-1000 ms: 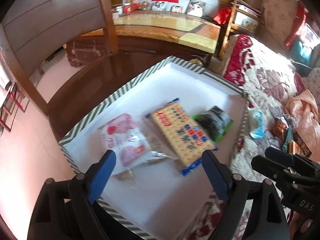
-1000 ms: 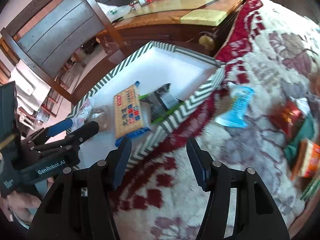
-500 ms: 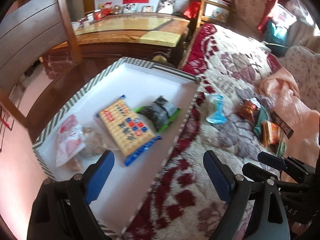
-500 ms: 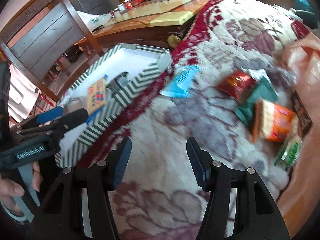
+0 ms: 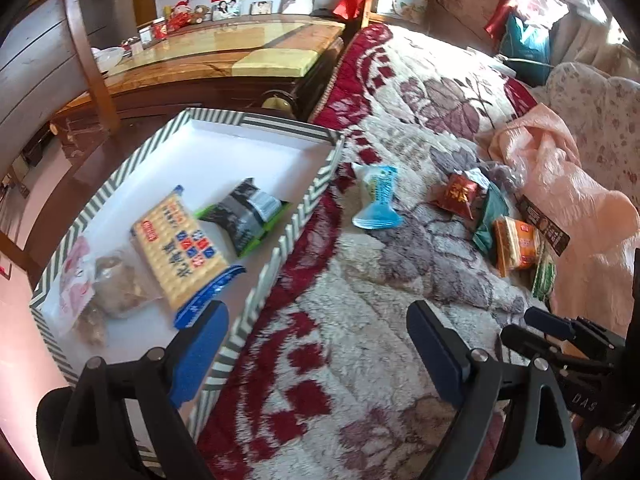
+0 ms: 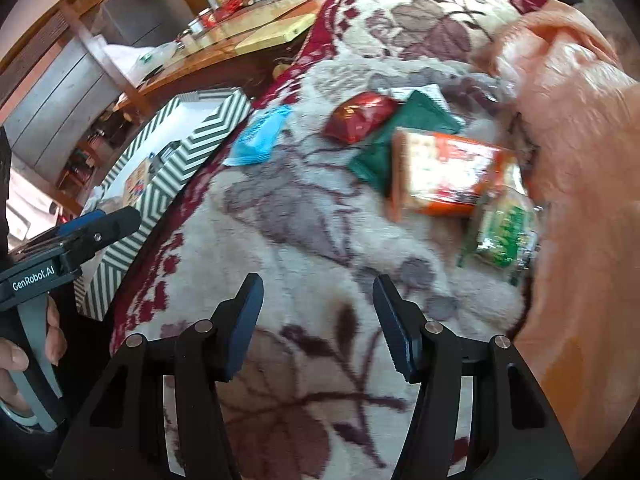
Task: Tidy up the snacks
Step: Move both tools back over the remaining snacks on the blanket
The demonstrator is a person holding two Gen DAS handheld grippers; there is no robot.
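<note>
A striped box (image 5: pixel 304 208) with a white floor holds a yellow cracker pack (image 5: pixel 176 248), a dark pack (image 5: pixel 244 216) and a pink-and-clear bag (image 5: pixel 80 276). On the flowered blanket lie a light blue packet (image 5: pixel 378 200), a red packet (image 5: pixel 458 196), a green packet (image 5: pixel 490 216), an orange pack (image 5: pixel 514 244) and a green-white pack (image 5: pixel 544 276). My left gripper (image 5: pixel 316 344) hangs open over the box's near rim, holding nothing. My right gripper (image 6: pixel 318 316) is open over bare blanket, below the orange pack (image 6: pixel 444 172) and green-white pack (image 6: pixel 504 232).
A pink cloth (image 6: pixel 580 140) is bunched at the blanket's right side. A wooden chair back (image 5: pixel 80 40) and a glossy yellow-topped cabinet (image 5: pixel 224 56) stand behind the box. The other gripper and a hand (image 6: pixel 24 344) show at the right wrist view's left edge.
Both grippers have swung to the right, away from the box and over the blanket. The loose packets have come closer in the right wrist view. Neither gripper's opening looks different.
</note>
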